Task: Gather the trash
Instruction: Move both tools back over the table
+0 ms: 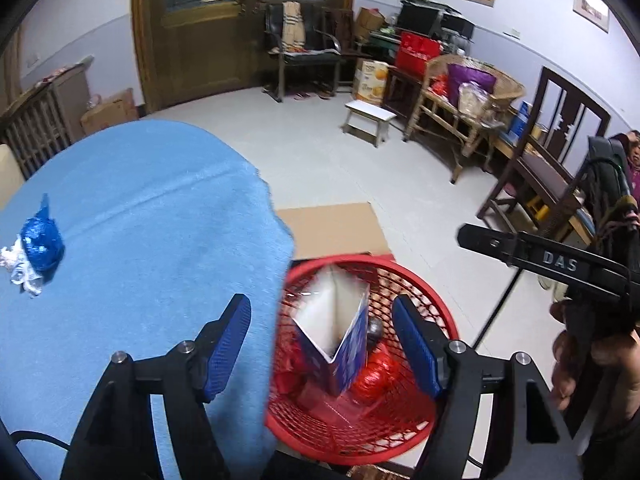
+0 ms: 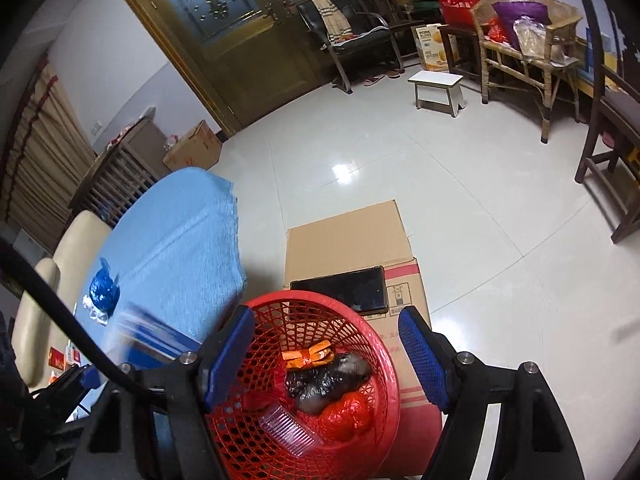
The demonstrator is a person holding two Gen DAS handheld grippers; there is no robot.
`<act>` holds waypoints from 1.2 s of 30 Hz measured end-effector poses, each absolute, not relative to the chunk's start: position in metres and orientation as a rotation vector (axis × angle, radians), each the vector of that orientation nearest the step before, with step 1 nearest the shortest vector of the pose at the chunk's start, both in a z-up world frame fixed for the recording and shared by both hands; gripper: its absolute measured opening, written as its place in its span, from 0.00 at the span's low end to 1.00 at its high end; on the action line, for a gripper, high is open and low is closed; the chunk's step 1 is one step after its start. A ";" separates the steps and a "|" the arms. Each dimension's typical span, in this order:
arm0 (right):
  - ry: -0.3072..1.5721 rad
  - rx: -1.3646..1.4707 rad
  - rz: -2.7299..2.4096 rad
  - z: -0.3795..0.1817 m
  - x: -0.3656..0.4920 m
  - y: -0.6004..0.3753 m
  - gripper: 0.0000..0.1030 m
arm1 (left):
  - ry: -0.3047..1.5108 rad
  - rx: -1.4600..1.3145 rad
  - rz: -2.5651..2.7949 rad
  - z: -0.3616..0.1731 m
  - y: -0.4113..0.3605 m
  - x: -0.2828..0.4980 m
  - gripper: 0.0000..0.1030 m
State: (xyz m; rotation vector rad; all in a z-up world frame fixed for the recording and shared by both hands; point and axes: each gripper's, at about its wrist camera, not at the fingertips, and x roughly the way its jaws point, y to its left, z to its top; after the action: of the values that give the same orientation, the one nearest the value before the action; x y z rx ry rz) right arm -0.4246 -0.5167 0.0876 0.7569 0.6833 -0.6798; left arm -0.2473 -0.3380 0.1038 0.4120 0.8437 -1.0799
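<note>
Below the left gripper [image 1: 322,344], whose jaws stand apart with nothing pressed between them, a red mesh basket [image 1: 416,280] is seen just beside the edge of the desk [image 1: 160,240] with its blue cloth. A blue and white carton [image 1: 340,344] is seen upright and blurred between the open pads, touching neither of them, over the wrappers already gathered in the basket; whether it has settled cannot be told. The right gripper [image 2: 326,354] is likewise held open and empty, directly above the same basket, where an orange packet [image 2: 308,358], a dark crumpled bag [image 2: 324,380], a red bag [image 2: 348,416] and a clear plastic piece [image 2: 286,426] are lying. Well away to the far left of the left gripper, a blue foil wrapper [image 1: 40,244] and a white crumpled scrap [image 1: 18,266] touching it are left on the desk, so the task is judged partly done. For the step in hand to be done well, the left gripper should be kept wide and lifted clear so that the carton is not dragged back out or the basket rim snagged. The remaining pair should then be approached from above, with the pads closed across the bulk of the foil rather than its thin peak, since crumpled foil is likely to slip or spring back.
</note>
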 end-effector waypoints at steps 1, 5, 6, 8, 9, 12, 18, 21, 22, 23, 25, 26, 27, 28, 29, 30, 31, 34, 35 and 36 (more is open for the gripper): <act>0.679 0.757 -0.679 0.088 -0.425 -0.517 0.75 | 0.843 0.404 -1.074 0.106 -0.335 -0.244 0.71; 0.672 0.759 -0.672 0.089 -0.420 -0.516 0.75 | 0.828 0.345 -1.021 0.116 -0.314 -0.224 0.72; 0.672 0.756 -0.669 0.090 -0.417 -0.515 0.75 | 0.827 0.327 -1.005 0.118 -0.307 -0.219 0.72; 0.681 0.738 -0.649 0.092 -0.407 -0.509 0.75 | 0.829 0.286 -0.964 0.121 -0.289 -0.205 0.72; 0.685 0.731 -0.641 0.092 -0.403 -0.507 0.75 | 0.833 0.265 -0.937 0.121 -0.278 -0.197 0.72; 0.696 0.710 -0.606 0.094 -0.387 -0.497 0.75 | 0.849 0.205 -0.863 0.119 -0.244 -0.174 0.72; 0.747 0.648 -0.525 0.094 -0.346 -0.469 0.75 | 0.833 0.100 -0.667 0.115 -0.167 -0.131 0.72; 0.766 0.613 -0.489 0.095 -0.328 -0.455 0.75 | 0.811 0.067 -0.545 0.116 -0.126 -0.104 0.72; 0.777 0.594 -0.471 0.095 -0.319 -0.447 0.75 | 0.800 0.054 -0.496 0.117 -0.112 -0.094 0.72; 0.784 0.583 -0.458 0.095 -0.313 -0.442 0.75 | 0.793 0.044 -0.454 0.118 -0.102 -0.084 0.72; 0.800 0.558 -0.423 0.094 -0.298 -0.429 0.75 | 0.774 0.012 -0.336 0.120 -0.073 -0.056 0.73; 0.806 0.548 -0.410 0.094 -0.292 -0.424 0.75 | 0.763 0.003 -0.298 0.121 -0.063 -0.045 0.73; 0.814 0.534 -0.392 0.095 -0.284 -0.416 0.75 | 0.750 0.000 -0.232 0.121 -0.050 -0.030 0.74; 0.819 0.524 -0.377 0.095 -0.278 -0.411 0.75 | 0.747 0.000 -0.191 0.120 -0.042 -0.017 0.74; 0.822 0.516 -0.365 0.095 -0.274 -0.406 0.75 | 0.748 -0.004 -0.144 0.119 -0.031 -0.001 0.74; 0.827 0.507 -0.353 0.095 -0.268 -0.401 0.75 | 0.750 -0.012 -0.109 0.118 -0.023 0.012 0.74; 0.832 0.496 -0.339 0.095 -0.262 -0.394 0.75 | 0.755 -0.019 -0.083 0.116 -0.018 0.022 0.74; 0.845 0.475 -0.309 0.096 -0.247 -0.382 0.75 | 0.776 -0.036 -0.020 0.108 -0.001 0.058 0.74; 0.848 0.471 -0.302 0.096 -0.242 -0.380 0.75 | 0.782 -0.035 -0.009 0.105 0.003 0.063 0.74; 0.854 0.468 -0.293 0.095 -0.236 -0.377 0.75 | 0.791 -0.033 0.000 0.100 0.004 0.072 0.74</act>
State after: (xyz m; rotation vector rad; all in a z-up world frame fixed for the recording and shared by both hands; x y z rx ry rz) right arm -0.2357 -0.3772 0.0949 0.4675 0.8544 -0.2929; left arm 0.0721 0.0041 0.1003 -0.0333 0.7912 -0.0002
